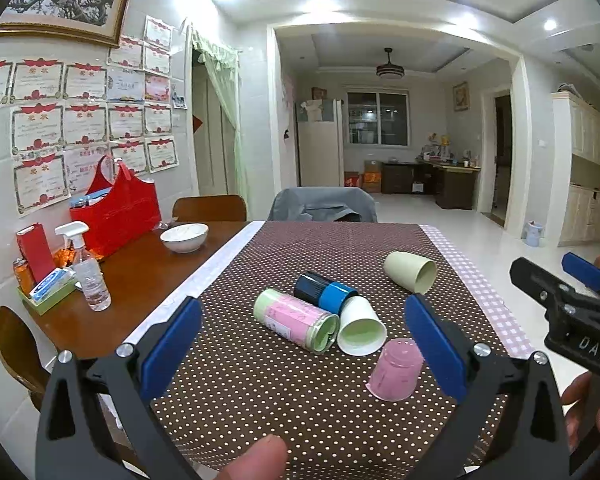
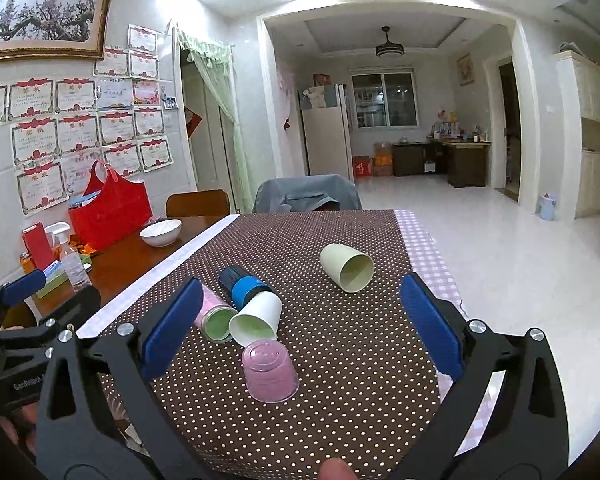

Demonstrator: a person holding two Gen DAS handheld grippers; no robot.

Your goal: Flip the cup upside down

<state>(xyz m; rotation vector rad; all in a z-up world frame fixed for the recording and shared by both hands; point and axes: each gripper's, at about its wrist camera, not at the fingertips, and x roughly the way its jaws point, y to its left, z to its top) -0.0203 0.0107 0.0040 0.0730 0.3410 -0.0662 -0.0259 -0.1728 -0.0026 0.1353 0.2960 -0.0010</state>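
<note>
We hold both claws spread wide and empty above the dotted tablecloth [image 2: 340,360]: left gripper [image 1: 300,348], right gripper [image 2: 300,324]. The pink cup [image 2: 270,374], a ribbed plastic tumbler, already stands mouth down at the near middle, so that flip looks done. Still lying on their sides are the white cup [image 2: 256,320] just behind it, touching a pink-labelled jar [image 1: 296,320], and the pale green cup [image 2: 348,266] farther right.

Inverted cup [image 2: 271,374] nearest; toppled cups [image 2: 256,318] behind; lone cup [image 2: 348,267] far right.
</note>
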